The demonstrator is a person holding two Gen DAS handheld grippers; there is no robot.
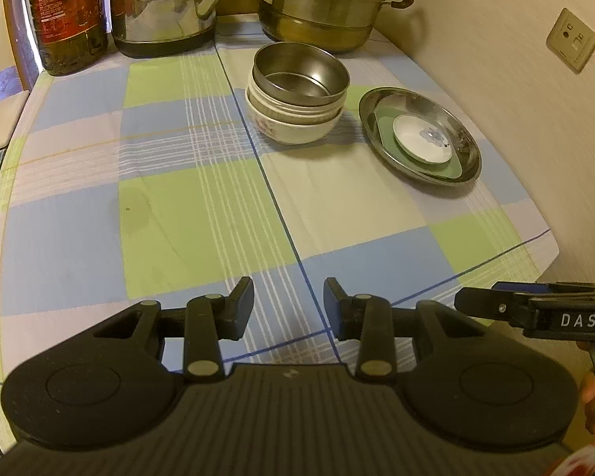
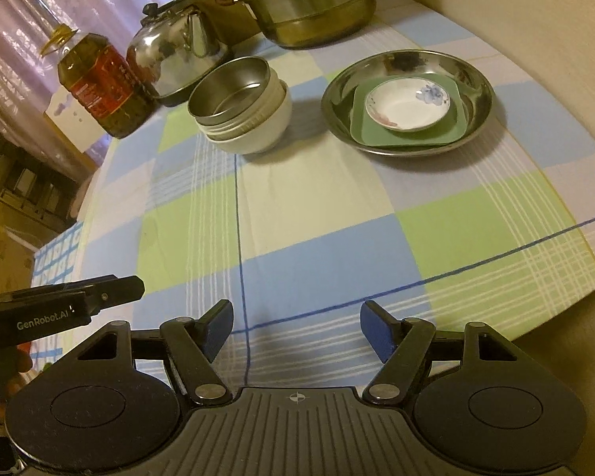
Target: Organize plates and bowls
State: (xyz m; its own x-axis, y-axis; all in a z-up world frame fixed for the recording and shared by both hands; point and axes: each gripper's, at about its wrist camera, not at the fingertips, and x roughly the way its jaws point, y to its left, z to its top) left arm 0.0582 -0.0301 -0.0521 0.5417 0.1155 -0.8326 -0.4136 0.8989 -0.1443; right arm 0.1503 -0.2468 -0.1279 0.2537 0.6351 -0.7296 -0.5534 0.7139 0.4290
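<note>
With bowls (image 1: 297,99) nested beside the stacked plates (image 2: 406,103) at the table's (image 1: 178,218) far side, both tongs, left gripper (image 1: 288,307) and right gripper (image 2: 296,327), stand open and empty; any withdrawal should stay low and clear.

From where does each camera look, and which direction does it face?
Left wrist: on the left hand-held gripper, facing down across the checked tablecloth; its open fingers, the right hand-held gripper show.
Right wrist: on the right hand-held gripper, same direction; its open fingers, the left one show.
Shared: bowl stack, steel plate.
</note>
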